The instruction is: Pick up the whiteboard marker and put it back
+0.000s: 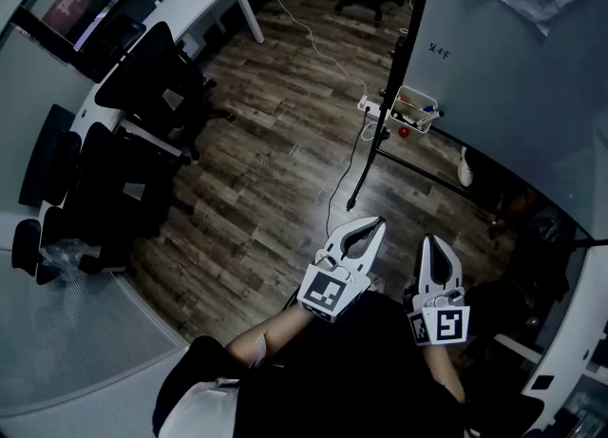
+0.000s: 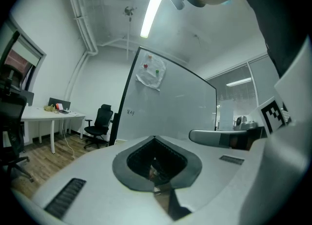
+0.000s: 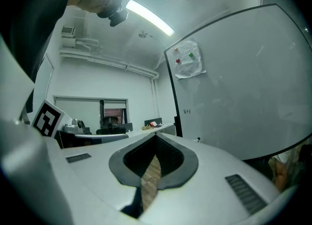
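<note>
Left gripper (image 1: 378,225): jaws closed tip to tip, nothing between them; held close to the person's body at 6 o'clock in the head view.
Right gripper (image 1: 429,240): jaws likewise together and empty, just beside the left one.
Whiteboard (image 1: 513,56): stands on its frame at 1 to 2 o'clock, well apart from both grippers.
Tray (image 1: 410,123): hangs on the whiteboard's post at 1 o'clock; small things lie in it, one of them red.
Whiteboard marker (image 1: 427,109): a thin stick with a blue end in the tray looks like one, though it is too small to be sure.
Wooden floor (image 1: 275,170): open between person and board.
Progress: judged not begun. No marker is in either gripper, so approach, pick-up and return all remain.
</note>
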Action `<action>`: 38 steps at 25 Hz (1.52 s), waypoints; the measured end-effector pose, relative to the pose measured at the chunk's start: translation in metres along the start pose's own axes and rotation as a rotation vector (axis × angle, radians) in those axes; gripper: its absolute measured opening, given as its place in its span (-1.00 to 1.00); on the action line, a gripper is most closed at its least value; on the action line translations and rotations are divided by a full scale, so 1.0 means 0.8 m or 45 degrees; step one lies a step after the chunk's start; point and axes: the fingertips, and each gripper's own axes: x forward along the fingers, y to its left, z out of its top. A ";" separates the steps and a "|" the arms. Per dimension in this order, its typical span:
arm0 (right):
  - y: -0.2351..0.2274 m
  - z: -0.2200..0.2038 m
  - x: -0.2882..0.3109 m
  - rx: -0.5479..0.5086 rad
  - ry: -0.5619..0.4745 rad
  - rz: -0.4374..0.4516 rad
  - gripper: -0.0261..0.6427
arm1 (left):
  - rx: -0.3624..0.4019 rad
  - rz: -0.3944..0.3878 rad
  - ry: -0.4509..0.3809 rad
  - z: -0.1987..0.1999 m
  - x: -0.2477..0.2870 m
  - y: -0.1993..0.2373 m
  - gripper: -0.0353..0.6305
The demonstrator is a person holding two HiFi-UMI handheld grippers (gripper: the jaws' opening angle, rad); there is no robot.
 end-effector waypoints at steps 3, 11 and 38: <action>0.004 -0.009 0.006 -0.012 0.022 -0.004 -0.88 | 0.007 -0.012 0.011 -0.001 -0.001 0.011 -0.87; 0.025 -0.003 0.034 0.008 0.001 -0.055 -0.88 | -0.064 -0.038 0.004 -0.003 -0.005 0.043 -0.87; 0.053 -0.007 0.081 -0.080 0.056 -0.158 -0.88 | -0.120 -0.141 -0.042 0.014 0.002 0.106 -0.87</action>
